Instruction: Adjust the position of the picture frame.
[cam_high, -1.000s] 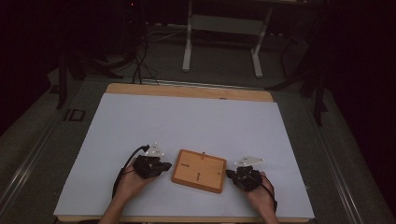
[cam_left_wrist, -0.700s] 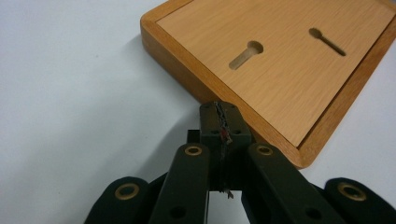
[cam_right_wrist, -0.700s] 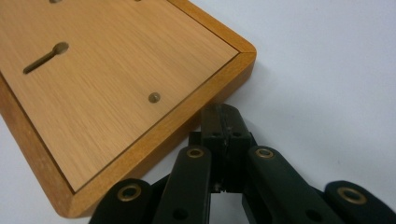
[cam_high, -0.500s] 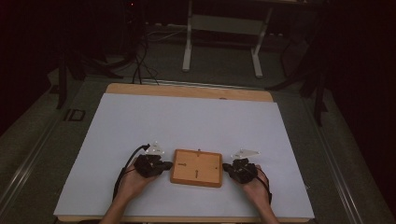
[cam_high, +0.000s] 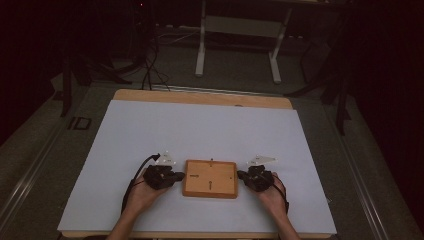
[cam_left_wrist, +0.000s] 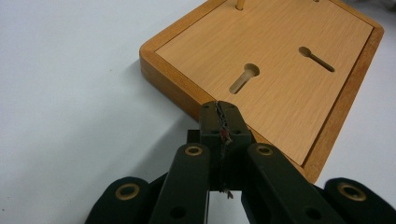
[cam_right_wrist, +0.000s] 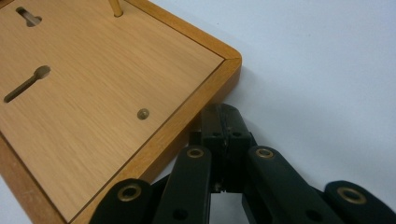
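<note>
The left tongs (cam_high: 176, 176) were closed with nothing between them, their tips pressed together and resting against the left edge of the wooden board (cam_high: 210, 178); in the left gripper view the shut tips (cam_left_wrist: 220, 122) sat right at the raised rim of the board (cam_left_wrist: 275, 79). The right tongs (cam_high: 245, 176) were likewise closed and empty, lying against the board's right edge, and in the right gripper view their tips (cam_right_wrist: 222, 122) met the rim just below a rounded corner of the board (cam_right_wrist: 93, 93). The board lay flat on the white sheet covering the bench (cam_high: 200, 130), near the person's edge and squarely between the two hands. Its face showed keyhole-shaped slots (cam_left_wrist: 244, 77) and a thin wooden peg (cam_right_wrist: 115, 7) standing up near the far edge, with a small round screw head (cam_right_wrist: 143, 113) set into the panel. The left hand (cam_high: 145, 192) and the right hand (cam_high: 274, 195) each held their tool low to the sheet.
</note>
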